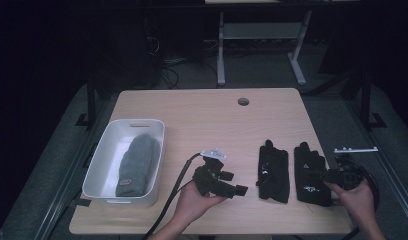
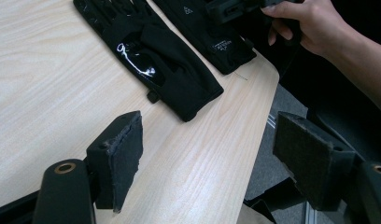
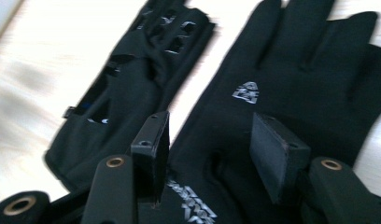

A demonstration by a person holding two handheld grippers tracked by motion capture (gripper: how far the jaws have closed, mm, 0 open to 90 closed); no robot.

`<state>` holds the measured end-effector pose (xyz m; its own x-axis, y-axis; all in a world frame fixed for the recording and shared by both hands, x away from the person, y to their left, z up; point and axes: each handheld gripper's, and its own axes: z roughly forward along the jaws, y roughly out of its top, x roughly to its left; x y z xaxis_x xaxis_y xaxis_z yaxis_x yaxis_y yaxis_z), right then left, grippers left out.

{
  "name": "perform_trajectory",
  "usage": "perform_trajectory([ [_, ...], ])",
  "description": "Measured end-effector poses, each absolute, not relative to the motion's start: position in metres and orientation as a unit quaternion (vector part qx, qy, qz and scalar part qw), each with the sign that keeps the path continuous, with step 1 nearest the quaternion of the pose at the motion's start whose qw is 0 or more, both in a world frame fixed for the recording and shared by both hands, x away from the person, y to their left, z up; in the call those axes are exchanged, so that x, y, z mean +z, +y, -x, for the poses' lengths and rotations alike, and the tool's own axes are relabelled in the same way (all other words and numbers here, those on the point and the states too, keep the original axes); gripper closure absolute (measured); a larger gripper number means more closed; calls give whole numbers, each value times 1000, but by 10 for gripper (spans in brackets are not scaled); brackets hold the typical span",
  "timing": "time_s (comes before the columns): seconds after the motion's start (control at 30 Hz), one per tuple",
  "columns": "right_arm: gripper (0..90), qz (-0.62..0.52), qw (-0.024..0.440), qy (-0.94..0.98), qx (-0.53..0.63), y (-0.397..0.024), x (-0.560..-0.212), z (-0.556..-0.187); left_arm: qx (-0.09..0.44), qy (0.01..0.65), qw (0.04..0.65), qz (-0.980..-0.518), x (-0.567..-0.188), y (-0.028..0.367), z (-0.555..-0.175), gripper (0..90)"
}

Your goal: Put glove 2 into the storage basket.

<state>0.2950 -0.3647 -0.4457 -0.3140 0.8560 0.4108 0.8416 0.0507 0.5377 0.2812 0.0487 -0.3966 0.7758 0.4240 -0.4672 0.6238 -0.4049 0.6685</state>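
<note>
Pale wooden table (image 1: 202,120): right gripper (image 3: 209,156), jaws parted, hovers over limp, light black glove (image 3: 291,107), best pinched at its cuff; left gripper (image 2: 209,161) waits open.

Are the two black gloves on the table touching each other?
Apart. The right gripper view shows a strip of bare table running between the left glove and the right glove; the high view shows the same gap.

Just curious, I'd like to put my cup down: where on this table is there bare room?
The far half of the table is bare, from the white bin across to the round hole. The near right is crowded: two black gloves and both grippers.
</note>
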Motion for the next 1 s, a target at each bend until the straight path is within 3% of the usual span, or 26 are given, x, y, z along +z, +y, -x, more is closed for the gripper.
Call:
perform_trajectory([
  [0.57,509,-539,129,791,258,-343,-455,-288,-115,312,445,-831,-398,45,-279,246],
  [0.73,583,-525,165,801,237,-335,-456,-285,-115,314,443,-832,-399,46,-278,246],
  [1.0,758,-527,164,805,216,-325,-453,-288,-114,314,440,-834,-399,46,-277,247],
])
